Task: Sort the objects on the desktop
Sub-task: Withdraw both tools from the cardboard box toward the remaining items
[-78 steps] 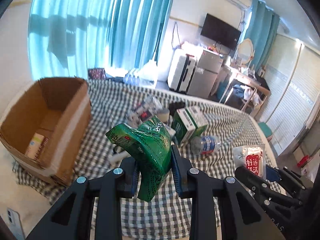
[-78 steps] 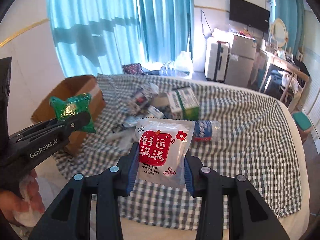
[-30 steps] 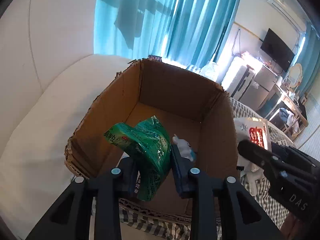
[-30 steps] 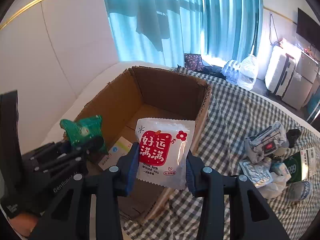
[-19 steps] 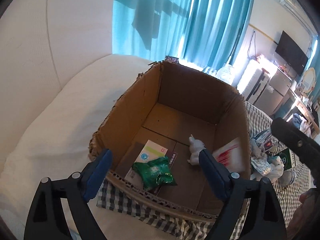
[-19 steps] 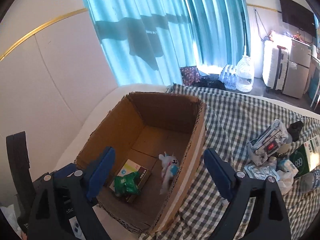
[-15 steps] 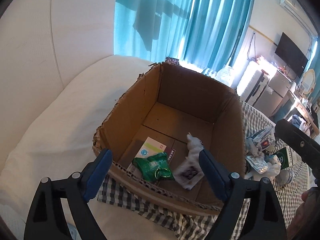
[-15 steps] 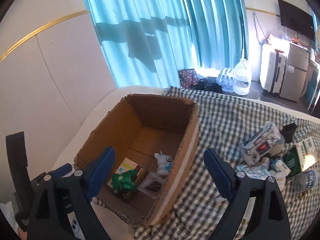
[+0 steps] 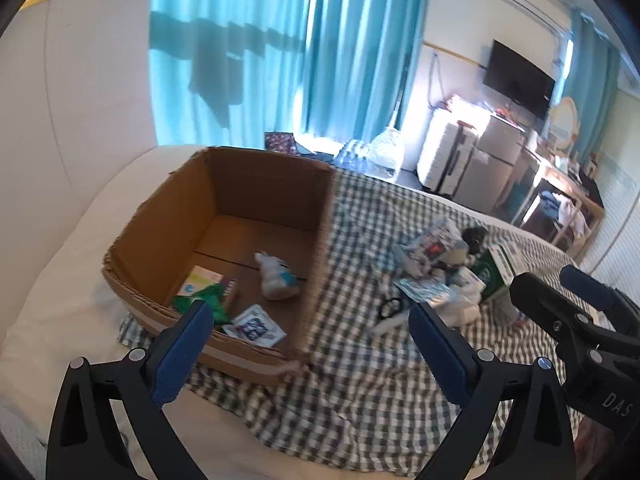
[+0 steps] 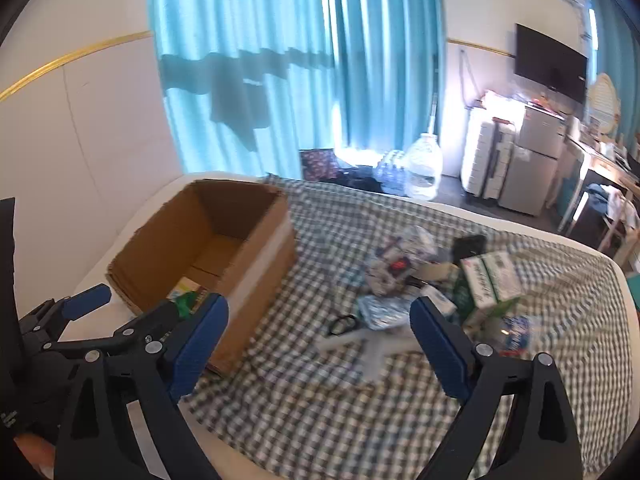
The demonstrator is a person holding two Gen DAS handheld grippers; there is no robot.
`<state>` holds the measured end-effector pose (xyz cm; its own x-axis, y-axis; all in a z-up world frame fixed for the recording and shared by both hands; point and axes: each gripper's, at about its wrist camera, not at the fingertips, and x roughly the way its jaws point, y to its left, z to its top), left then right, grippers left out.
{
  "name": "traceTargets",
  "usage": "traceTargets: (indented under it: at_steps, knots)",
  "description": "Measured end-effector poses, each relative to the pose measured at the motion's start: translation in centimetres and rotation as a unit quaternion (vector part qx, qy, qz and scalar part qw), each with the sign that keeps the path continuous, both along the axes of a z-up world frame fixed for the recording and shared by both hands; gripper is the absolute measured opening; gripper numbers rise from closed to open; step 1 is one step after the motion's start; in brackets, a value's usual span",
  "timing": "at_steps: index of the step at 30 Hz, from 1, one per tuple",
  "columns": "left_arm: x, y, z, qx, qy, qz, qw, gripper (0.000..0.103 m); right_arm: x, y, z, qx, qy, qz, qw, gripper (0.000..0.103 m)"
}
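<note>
A brown cardboard box (image 9: 176, 224) stands open at the left end of the checked cloth (image 9: 360, 392). Inside lie a green packet (image 9: 208, 296), a white snack packet (image 9: 256, 326), a white plush toy (image 9: 274, 278) and a small card box (image 9: 200, 280). My left gripper (image 9: 308, 312) hangs before the box's near corner. Its jaws are opening with nothing between them. My right gripper (image 10: 319, 306) is over the cloth to the right of the box (image 10: 256, 264), jaws also opening and empty. Ahead lies a loose pile with a green-and-white carton (image 10: 490, 276), a bottle (image 10: 516, 330) and wrapped packs (image 10: 396, 264).
The left gripper's fingers (image 10: 86, 298) show at the lower left of the right wrist view. A black loop (image 10: 344, 324) lies on the cloth. White cushioning (image 9: 68, 264) borders the box. Beyond the bed are blue curtains, a water jug (image 10: 424, 168) and a suitcase (image 10: 486, 160).
Both grippers opened and let go: the green packet and the white snack packet dropped into the box. Both hands then drew back and swung right, away from the box.
</note>
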<state>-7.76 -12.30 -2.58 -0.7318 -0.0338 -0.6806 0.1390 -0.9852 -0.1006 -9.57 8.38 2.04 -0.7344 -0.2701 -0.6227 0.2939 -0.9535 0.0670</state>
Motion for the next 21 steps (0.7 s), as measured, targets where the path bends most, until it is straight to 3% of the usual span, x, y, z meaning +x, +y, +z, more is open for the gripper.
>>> traceTargets:
  at_steps: [9, 21]
  knots:
    - [1.1, 9.3, -1.9, -0.048, -0.010, -0.058, 0.9971, 0.101, 2.8, 10.4, -1.4, 0.009, -0.006, -0.075, 0.997, 0.094]
    - [0.0, 15.8, -5.7, -0.077, -0.035, -0.104, 0.9910, 0.101, 3.8, 21.1, -6.2, -0.016, -0.041, -0.158, 0.986, 0.094]
